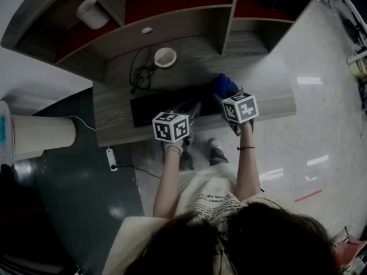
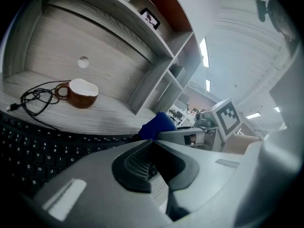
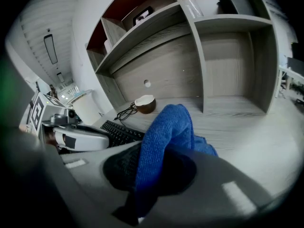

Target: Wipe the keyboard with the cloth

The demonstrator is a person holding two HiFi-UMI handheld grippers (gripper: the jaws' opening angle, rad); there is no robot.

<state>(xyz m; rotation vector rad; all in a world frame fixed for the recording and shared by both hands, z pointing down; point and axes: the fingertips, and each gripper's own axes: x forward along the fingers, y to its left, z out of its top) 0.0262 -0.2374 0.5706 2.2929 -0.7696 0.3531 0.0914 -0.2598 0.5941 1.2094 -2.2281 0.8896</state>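
On the grey table (image 1: 269,99) under the shelves (image 1: 172,22) lies the black keyboard (image 1: 152,105), my right fingers (image 3: 116,167) clamping the blue cloth (image 3: 166,127) at its right end, my left fingers (image 2: 130,165) closed and empty; I should press flat and sweep along the rows.

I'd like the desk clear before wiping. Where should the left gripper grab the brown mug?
Pinch the brown mug by its rim wall, coming straight down from above: it stands upright with its mouth open. Probably take the side away from the handle, which points at the tangled cable.
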